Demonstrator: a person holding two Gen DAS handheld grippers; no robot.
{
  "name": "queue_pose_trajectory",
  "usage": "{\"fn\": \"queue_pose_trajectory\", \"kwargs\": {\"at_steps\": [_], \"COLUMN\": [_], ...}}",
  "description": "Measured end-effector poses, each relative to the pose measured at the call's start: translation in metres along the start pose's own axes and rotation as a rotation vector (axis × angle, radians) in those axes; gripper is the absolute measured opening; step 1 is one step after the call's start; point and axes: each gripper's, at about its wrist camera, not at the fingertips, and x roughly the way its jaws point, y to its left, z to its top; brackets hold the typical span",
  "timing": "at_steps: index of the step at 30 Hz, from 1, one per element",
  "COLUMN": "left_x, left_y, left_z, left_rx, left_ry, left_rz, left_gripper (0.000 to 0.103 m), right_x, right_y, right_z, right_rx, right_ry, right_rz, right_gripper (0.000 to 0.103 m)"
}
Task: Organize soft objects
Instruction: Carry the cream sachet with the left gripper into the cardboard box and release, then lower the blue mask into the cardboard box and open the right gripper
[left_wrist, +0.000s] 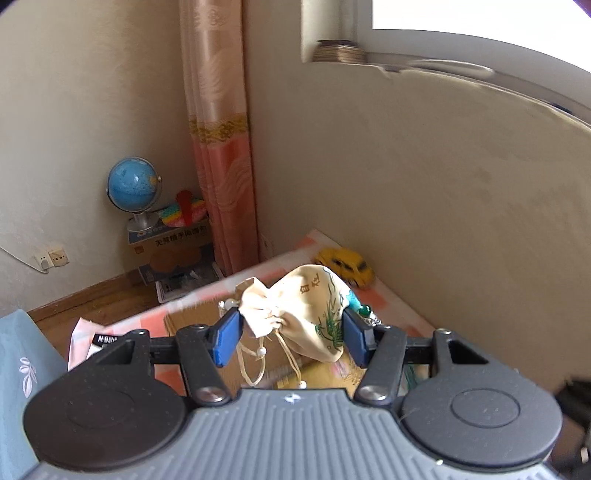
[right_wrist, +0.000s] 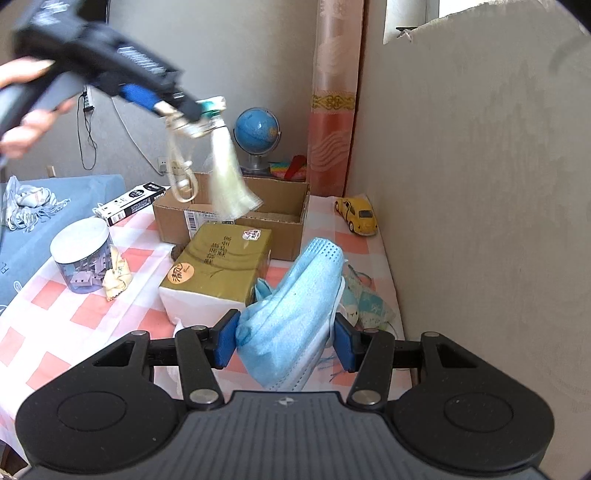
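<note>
**Desk:** How far along are we?

**Me:** Midway, by my reading. Both of my tools are loaded and nothing soft looks put away. My left hand-held gripper (left_wrist: 291, 334) is clamped on a cream drawstring pouch (left_wrist: 308, 314), lifted above the tabletop (right_wrist: 55, 325). From the right wrist view it hangs over the cardboard box (right_wrist: 236, 218) with its tassel (right_wrist: 229, 184) trailing down, not yet released. My right hand-held gripper (right_wrist: 283, 341) is closed on a stack of blue face masks (right_wrist: 291, 314), low, just above the checked cloth near the wall.

**Desk:** What's in the box?

**Me:** I can see bare cardboard flaps and inner wall; the floor of it is hidden by the tassel and the tissue pack (right_wrist: 218, 266) standing in front. I can't tell whether anything is inside.

**Desk:** Other containers?

**Me:** A clear lidded jar (right_wrist: 82, 254) on the left holds small pale clips, with a yellowish cloth (right_wrist: 116, 277) lying against its base.

**Desk:** What's left?

**Me:** Dropping the pouch, then the masks. More patterned masks (right_wrist: 365, 299) lie loose beside the wall, so I'd judge several pieces remain. The yellow toy car (right_wrist: 356, 216) isn't soft; I'd leave it.
</note>
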Motion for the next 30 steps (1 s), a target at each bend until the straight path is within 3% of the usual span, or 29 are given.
{"fn": "queue_pose_trajectory", "kwargs": {"at_steps": [6, 11, 15, 22, 30], "left_x": [0.063, 0.111, 0.136, 0.126, 0.065], "left_y": [0.007, 0.011, 0.011, 0.006, 0.002], "left_z": [0.023, 0.017, 0.009, 0.0, -0.022], "left_rx": [-0.078, -0.155, -0.204, -0.153, -0.031], "left_ry": [0.04, 0.092, 0.11, 0.086, 0.022], "left_rz": [0.055, 0.079, 0.084, 0.097, 0.093], "left_gripper": [0.058, 0.058, 0.074, 0.085, 0.096], "right_x": [0.005, 0.011, 0.015, 0.016, 0.014], "right_y": [-0.005, -0.009, -0.011, -0.012, -0.003], "right_z": [0.005, 0.008, 0.007, 0.007, 0.013], "right_rx": [0.01, 0.02, 0.021, 0.026, 0.004], "right_ry": [0.003, 0.01, 0.021, 0.031, 0.022], "right_rz": [-0.012, -0.026, -0.036, -0.028, -0.002], "right_gripper": [0.058, 0.058, 0.058, 0.058, 0.058]}}
